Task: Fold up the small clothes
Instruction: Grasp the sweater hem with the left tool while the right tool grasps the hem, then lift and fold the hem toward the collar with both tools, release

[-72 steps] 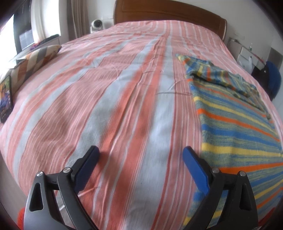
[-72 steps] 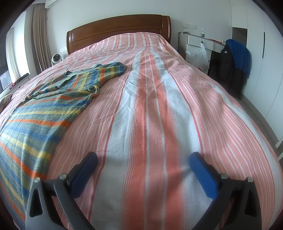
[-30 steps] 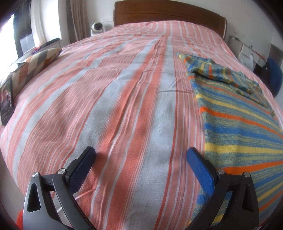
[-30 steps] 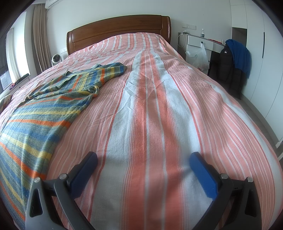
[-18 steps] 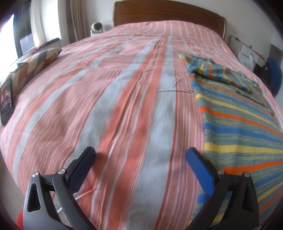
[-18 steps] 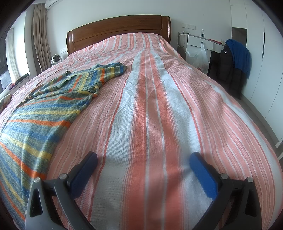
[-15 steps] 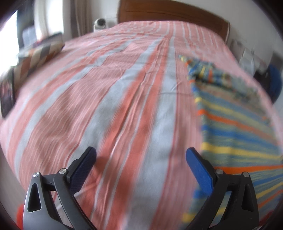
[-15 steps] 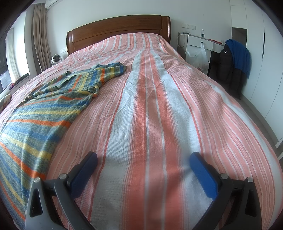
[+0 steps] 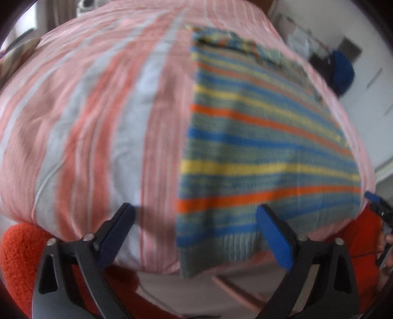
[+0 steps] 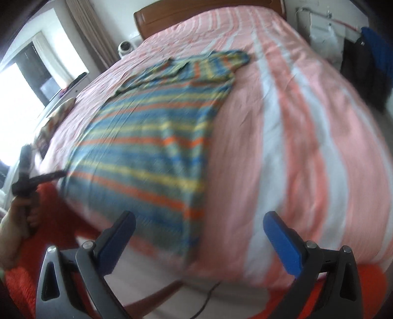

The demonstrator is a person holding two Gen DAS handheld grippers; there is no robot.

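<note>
A knitted sweater [image 9: 258, 147] with blue, yellow and orange stripes lies flat on the pink striped bed [image 9: 86, 122], its grey hem hanging over the near edge. My left gripper [image 9: 196, 233] hovers over the hem's left corner. Its jaws are closing, the corner shows between them, and the pads do not press on it. In the right wrist view the sweater [image 10: 152, 147] covers the left half of the bed [image 10: 307, 147]. My right gripper [image 10: 200, 239] stands open above the hem's right corner. Both views are blurred.
A person's orange fleece sleeve [image 9: 19, 250] shows below the bed edge, and a hand [image 10: 14, 220] holds the other gripper's handle at the left. A wooden headboard [image 10: 172, 19] is at the far end, a dark jacket [image 10: 363, 61] hangs at the right, and a cable [image 10: 206, 301] lies on the floor.
Both views have tipped downward and pulled back to the foot of the bed. The right view has swung left onto the sweater. The left jaws stand slightly narrower.
</note>
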